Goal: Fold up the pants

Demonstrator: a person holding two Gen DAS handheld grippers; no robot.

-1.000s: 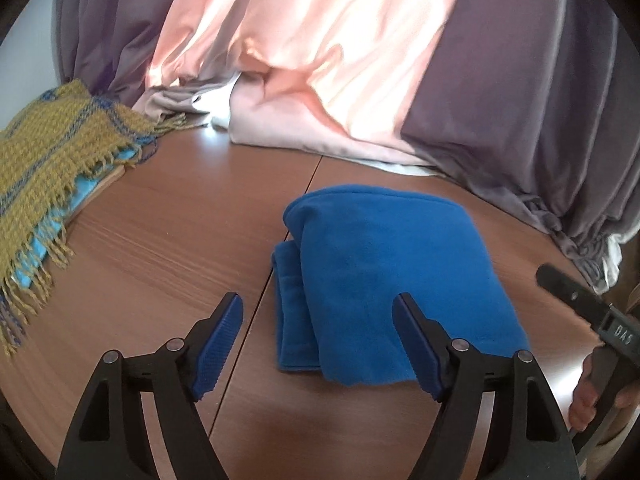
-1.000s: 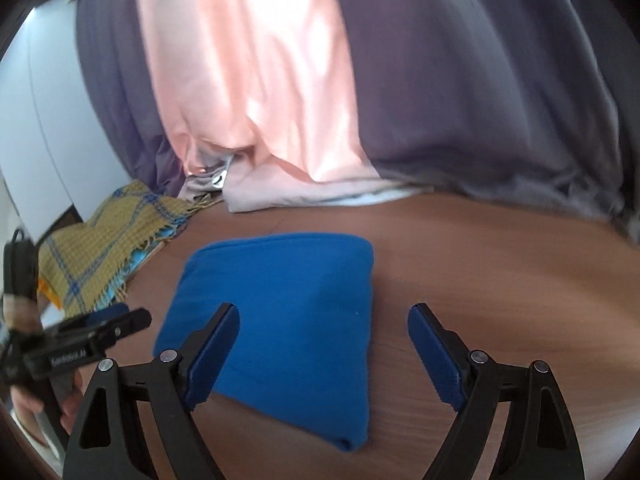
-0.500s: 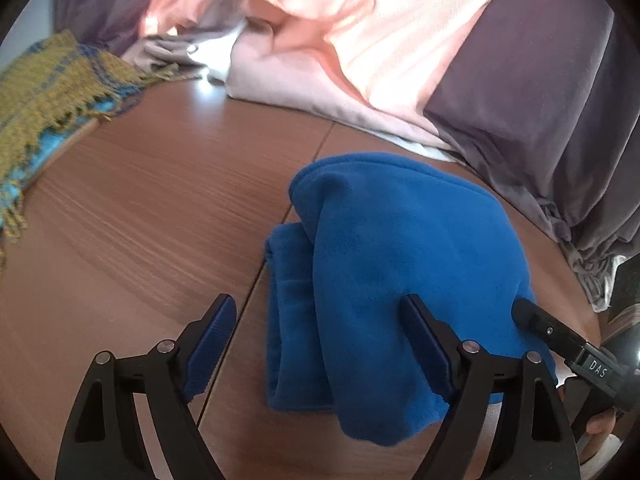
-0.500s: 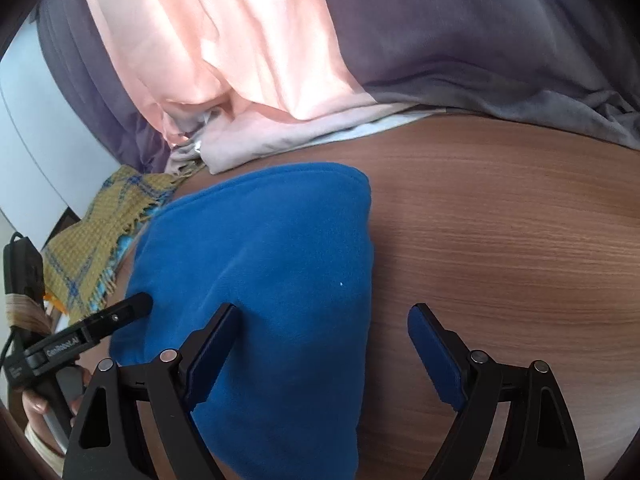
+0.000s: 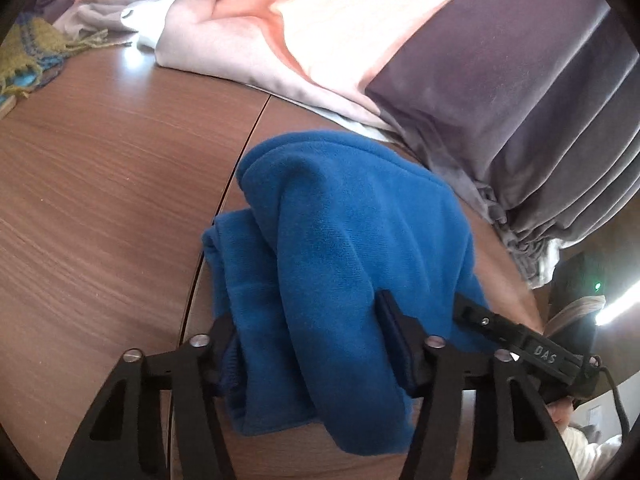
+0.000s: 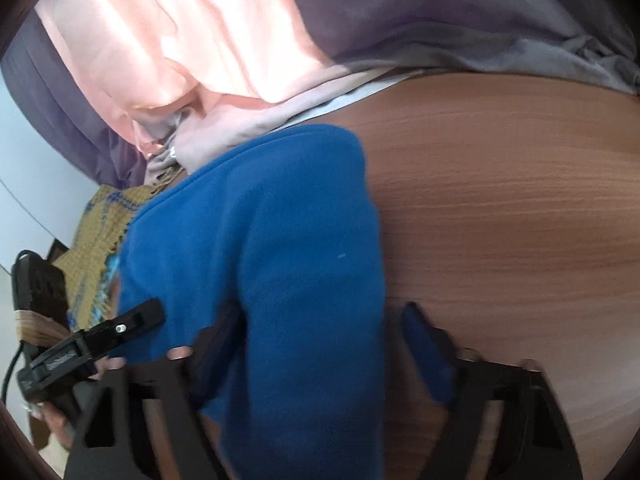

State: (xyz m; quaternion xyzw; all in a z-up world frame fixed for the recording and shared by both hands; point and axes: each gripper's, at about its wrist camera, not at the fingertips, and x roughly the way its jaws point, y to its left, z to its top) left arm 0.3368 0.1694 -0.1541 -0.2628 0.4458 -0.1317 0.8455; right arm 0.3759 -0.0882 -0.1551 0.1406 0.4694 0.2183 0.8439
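Left wrist view first: we see the folded blue fleece pants (image 5: 340, 264) lying on the brown wood-grain table (image 5: 100, 200), back from its near edge, with the bundle's long axis running away from us toward the pink and grey curtains (image 5: 400, 40) at the far edge. Our left gripper (image 5: 308, 344) is spread wide, its jaws straddling the near end of the bundle, one pad on each side; it grasps nothing yet. The black finger of the right gripper (image 5: 520, 344) shows just beside the bundle's right flank.

Right wrist view next: the pants (image 6: 280, 260) fill the left half of the picture, and the right gripper (image 6: 320, 344) is likewise spread, its left jaw lying over the fleece and its right jaw over bare table (image 6: 500, 220). A yellow plaid fringed blanket (image 6: 100, 232) lies beyond the bundle.

We judge both grippers equally near, so closing on the near end is the move ahead.
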